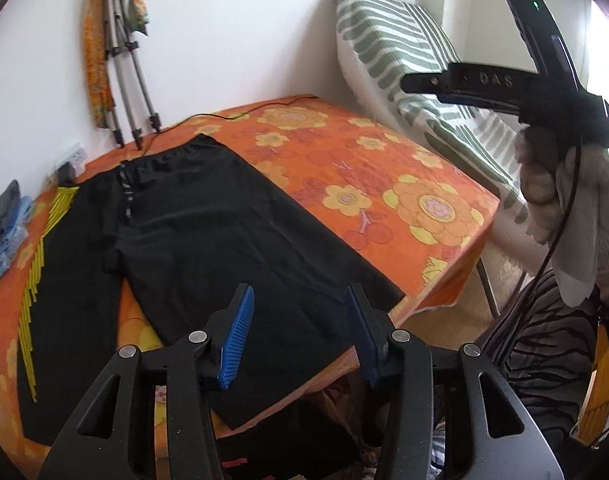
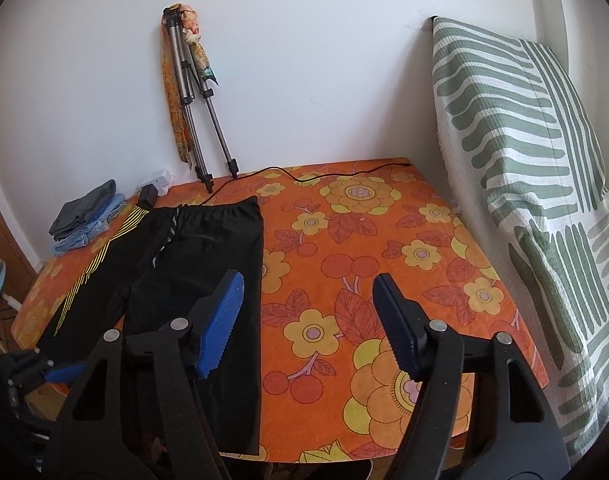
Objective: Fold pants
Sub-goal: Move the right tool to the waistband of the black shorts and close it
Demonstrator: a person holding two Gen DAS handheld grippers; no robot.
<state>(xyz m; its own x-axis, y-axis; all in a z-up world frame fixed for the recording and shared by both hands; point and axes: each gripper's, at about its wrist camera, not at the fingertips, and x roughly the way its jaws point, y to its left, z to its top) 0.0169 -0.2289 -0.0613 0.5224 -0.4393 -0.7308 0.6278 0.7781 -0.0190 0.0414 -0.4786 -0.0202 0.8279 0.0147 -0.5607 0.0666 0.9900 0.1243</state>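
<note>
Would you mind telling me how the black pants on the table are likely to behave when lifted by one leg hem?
The black pants lie flat and thin, so they will probably drape limply. The smooth-looking fabric may slip. Their leg hems overhang the table edge, so they may slide off.

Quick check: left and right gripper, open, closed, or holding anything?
Left gripper: open, nothing held; it hovers above the black pants.
Right gripper: open, nothing held; it hovers above the orange floral cover.
</note>
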